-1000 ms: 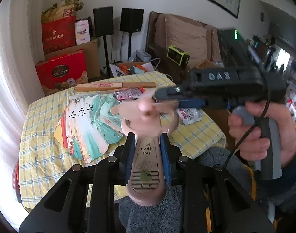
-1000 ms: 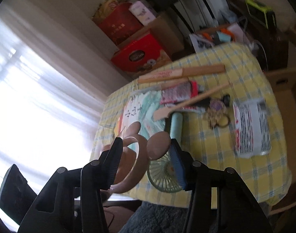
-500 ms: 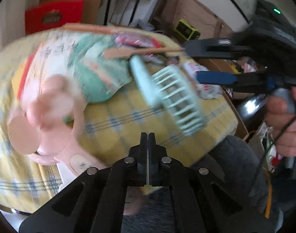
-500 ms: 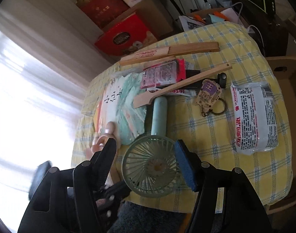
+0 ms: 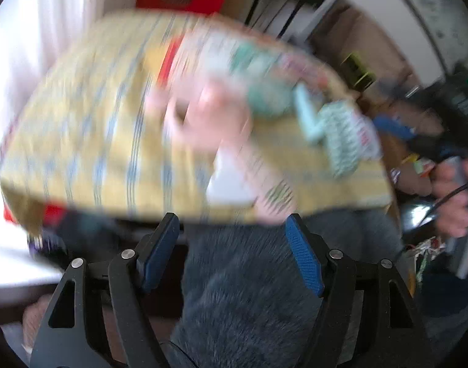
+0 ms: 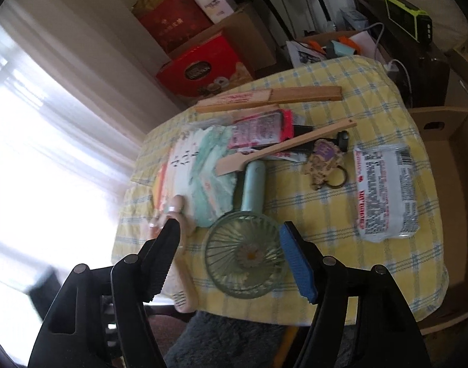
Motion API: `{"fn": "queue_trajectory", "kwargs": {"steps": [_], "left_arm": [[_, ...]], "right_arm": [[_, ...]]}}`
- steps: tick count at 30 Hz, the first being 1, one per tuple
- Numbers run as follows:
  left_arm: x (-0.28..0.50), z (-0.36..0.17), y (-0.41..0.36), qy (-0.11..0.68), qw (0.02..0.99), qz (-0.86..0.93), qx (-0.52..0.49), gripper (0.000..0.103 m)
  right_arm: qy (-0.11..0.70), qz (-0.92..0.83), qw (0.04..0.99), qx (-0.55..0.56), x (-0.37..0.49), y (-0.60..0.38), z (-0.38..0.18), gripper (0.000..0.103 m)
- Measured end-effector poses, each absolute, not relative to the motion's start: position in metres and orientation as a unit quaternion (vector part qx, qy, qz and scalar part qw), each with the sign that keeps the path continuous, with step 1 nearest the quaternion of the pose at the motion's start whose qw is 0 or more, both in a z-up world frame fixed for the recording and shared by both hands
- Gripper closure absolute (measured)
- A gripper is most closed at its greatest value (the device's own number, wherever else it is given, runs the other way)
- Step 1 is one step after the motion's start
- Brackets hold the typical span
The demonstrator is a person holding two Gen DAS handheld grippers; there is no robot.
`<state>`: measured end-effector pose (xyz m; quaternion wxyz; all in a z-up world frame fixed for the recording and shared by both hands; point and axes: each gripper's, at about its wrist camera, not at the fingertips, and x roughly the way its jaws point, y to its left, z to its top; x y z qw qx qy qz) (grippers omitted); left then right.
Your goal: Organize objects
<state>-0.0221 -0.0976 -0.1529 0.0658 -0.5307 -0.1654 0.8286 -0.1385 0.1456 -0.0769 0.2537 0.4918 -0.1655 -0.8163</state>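
While both tongs, left (image 5: pixel 232 254) and right (image 6: pixel 229 260), gape wide and empty, the pink plastic handheld fan (image 6: pixel 183 288) overhangs the yellow checked surface's (image 6: pixel 384 276) near edge; a nudge could tip it off.

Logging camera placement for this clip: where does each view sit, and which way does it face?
Left wrist: on the left gripper, low at the table's near edge, blurred; its open fingers and the person's right hand show.
Right wrist: on the right gripper, above the near edge looking down across the table; its open fingers show.
Shared: the green fan, the pink fan and the yellow checked cloth.
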Motion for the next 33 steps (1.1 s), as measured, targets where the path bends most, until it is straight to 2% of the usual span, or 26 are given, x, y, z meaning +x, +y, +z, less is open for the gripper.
{"fn": "queue_trajectory", "kwargs": {"steps": [5,9,17,23,25,33], "left_arm": [[-0.030,-0.162,-0.077,-0.176,0.034,0.822,-0.540,0.032],[-0.043,-0.152,-0.062,-0.137,-0.004,0.844,-0.518,0.028],[-0.057,-0.161,-0.045,-0.123,-0.048,0.846,-0.517,0.026],[-0.064,-0.166,-0.030,-0.057,-0.069,0.854,-0.513,0.022],[-0.065,-0.165,-0.033,-0.060,-0.059,0.856,-0.510,0.030],[-0.051,-0.160,-0.056,-0.073,0.021,0.864,-0.497,0.038]], "right_arm": [[-0.158,-0.819,0.259,0.487,-0.132,0.134,-0.071,0.033],[-0.150,-0.827,0.256,0.478,-0.125,0.136,-0.061,0.032],[-0.182,-0.831,0.247,0.464,-0.123,0.156,-0.053,0.028],[-0.187,-0.828,0.253,0.464,-0.124,0.156,-0.054,0.027],[-0.187,-0.828,0.252,0.466,-0.124,0.157,-0.056,0.027],[-0.187,-0.828,0.249,0.466,-0.123,0.162,-0.055,0.027]]}}
